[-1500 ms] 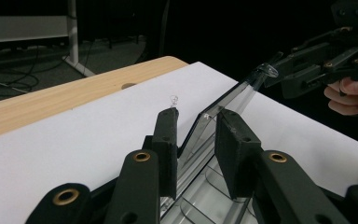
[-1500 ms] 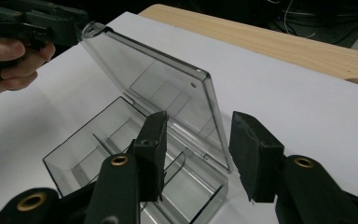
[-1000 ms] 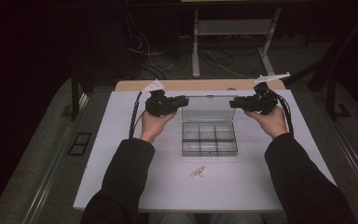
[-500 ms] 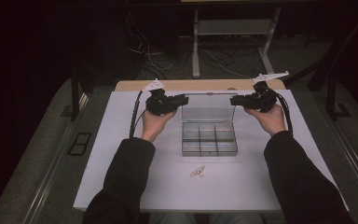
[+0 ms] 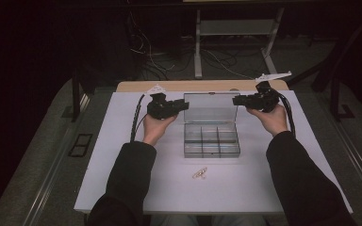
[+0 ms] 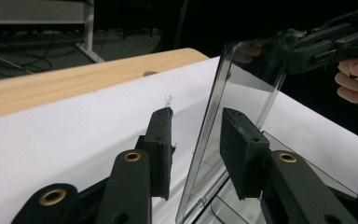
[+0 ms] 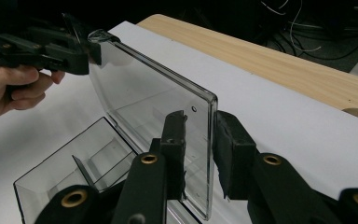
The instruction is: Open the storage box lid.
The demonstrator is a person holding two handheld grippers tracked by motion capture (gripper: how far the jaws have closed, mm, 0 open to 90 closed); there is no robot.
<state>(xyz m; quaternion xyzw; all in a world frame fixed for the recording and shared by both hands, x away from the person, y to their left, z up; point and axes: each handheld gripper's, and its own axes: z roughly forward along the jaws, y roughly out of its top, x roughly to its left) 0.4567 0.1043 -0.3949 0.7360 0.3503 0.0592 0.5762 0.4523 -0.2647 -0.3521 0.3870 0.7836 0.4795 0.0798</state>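
Left gripper [image 6: 196,140]: two black fingers [image 6: 161,149], set apart with a gap, the clear lid [image 6: 242,107] of the box standing upright between them. Inner face of the right-hand finger lies close to the lid; whether it presses, cannot tell. The other finger stands clear of it. These fingers have just been opening.

Right gripper [image 7: 198,149]: two black fingers [image 7: 175,149], one either side of the lid's free corner [image 7: 205,140]. A narrow gap shows on each side of the clear edge; contact not certain. These fingers have lately closed in and since held about steady.

One clear plastic box [image 5: 211,140], lid raised about upright at its far side, the base lying flat on the white surface [image 5: 122,179] near the middle. Base divided into small compartments, six counted in the high view: two rows of three. A small round hole near the lid's corner in the right gripper view.

One small pale object, perhaps a clip or bit of wire [image 5: 199,173], lies on the surface just nearer the person than the box, apart from it. Too small to name.

Two hands, two dark sleeves [image 5: 127,183]. A wooden strip [image 5: 202,86] runs along the far edge of the surface.

No writing or labels legible anywhere.
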